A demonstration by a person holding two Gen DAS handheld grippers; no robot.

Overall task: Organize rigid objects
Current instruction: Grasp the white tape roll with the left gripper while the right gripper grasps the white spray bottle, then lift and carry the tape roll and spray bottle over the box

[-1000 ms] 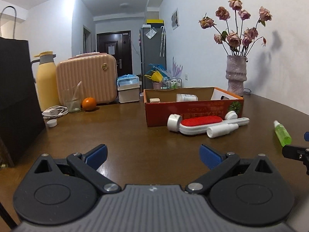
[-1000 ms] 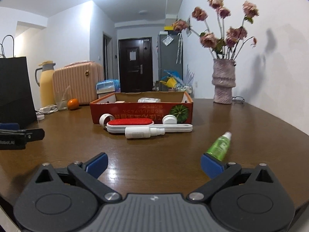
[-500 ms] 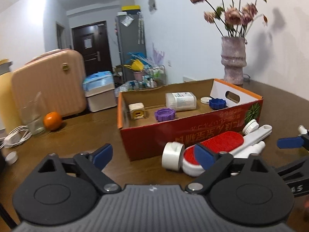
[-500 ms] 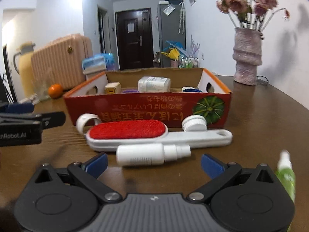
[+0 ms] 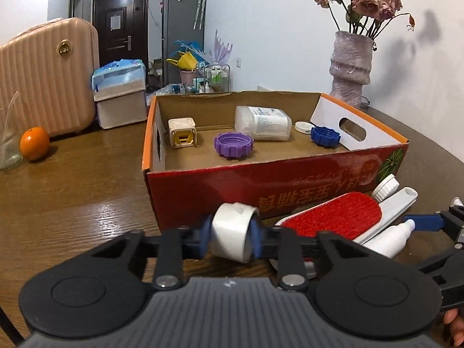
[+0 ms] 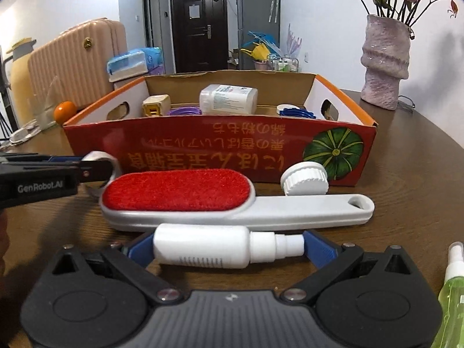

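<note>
Table [image 5: 72, 197]: glossy wood grain. Box [image 5: 261, 185]: glossy printed red card outside, matt brown cardboard inside. Lint brush [image 6: 232, 203]: smooth grey plastic, fuzzy red cloth pad. Spray bottle [image 6: 214, 249]: matt white plastic. Tape roll [image 5: 232, 235]: shiny white. Vase [image 6: 385, 66]: rough glazed ceramic.

My left gripper [image 5: 231, 238] has just been closing, and its blue pads now pinch the white tape roll [image 5: 232, 236] in front of the red box [image 5: 290, 185]. My right gripper [image 6: 219, 246] brackets the white spray bottle [image 6: 214, 248] lengthwise, pads at both ends.
</note>
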